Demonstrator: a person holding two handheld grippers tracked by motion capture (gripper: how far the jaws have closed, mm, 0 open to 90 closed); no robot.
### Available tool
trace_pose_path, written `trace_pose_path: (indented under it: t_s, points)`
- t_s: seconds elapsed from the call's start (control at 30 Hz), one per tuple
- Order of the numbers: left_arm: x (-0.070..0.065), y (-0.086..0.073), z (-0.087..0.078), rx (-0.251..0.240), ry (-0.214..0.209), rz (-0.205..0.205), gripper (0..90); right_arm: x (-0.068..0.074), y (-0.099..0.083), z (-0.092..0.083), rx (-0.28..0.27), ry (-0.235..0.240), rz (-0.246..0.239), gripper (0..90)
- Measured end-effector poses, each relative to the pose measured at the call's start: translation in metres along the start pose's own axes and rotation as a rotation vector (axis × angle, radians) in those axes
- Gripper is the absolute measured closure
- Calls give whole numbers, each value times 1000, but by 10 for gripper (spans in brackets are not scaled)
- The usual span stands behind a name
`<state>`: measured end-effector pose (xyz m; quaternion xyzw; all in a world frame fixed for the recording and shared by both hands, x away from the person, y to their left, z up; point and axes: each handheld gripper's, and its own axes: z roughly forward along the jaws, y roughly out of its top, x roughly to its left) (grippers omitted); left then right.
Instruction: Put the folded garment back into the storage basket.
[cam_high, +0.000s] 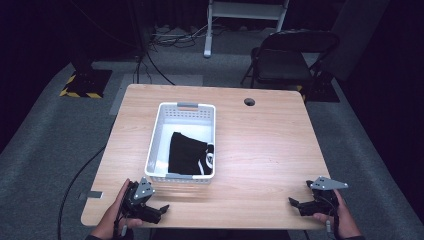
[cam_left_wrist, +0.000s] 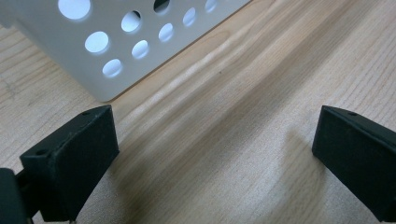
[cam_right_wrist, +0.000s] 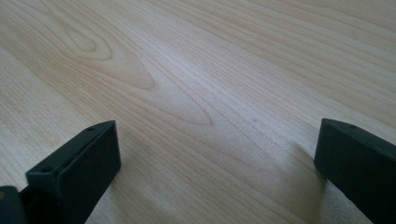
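Observation:
A white perforated basket (cam_high: 156, 135) stands left of centre on the wooden table (cam_high: 265, 145). Inside it lies a folded black garment (cam_high: 186, 152) with a white mark at its right edge. My left gripper (cam_high: 161, 210) rests at the table's front left, just in front of the basket, open with nothing between its jaws. In the left gripper view the basket's corner (cam_left_wrist: 93, 60) sits close ahead of the gripper (cam_left_wrist: 215, 154). My right gripper (cam_high: 296, 204) lies open at the front right over bare wood (cam_right_wrist: 196, 84), its jaws (cam_right_wrist: 217, 163) wide apart.
A round cable hole (cam_high: 249, 102) sits near the table's far edge. Beyond the table stand a dark folding chair (cam_high: 285, 57) and a white stand (cam_high: 245, 15). Cables run over the grey floor (cam_high: 45, 130) at left.

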<state>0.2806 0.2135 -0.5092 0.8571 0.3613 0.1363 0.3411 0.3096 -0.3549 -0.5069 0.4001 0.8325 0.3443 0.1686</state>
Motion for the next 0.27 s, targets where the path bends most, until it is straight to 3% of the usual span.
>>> trace_pose_path:
  t_s: [0.27]
  points:
    - [0,0,0,0,0,0,2,0,0,0,0,2,-2,9]
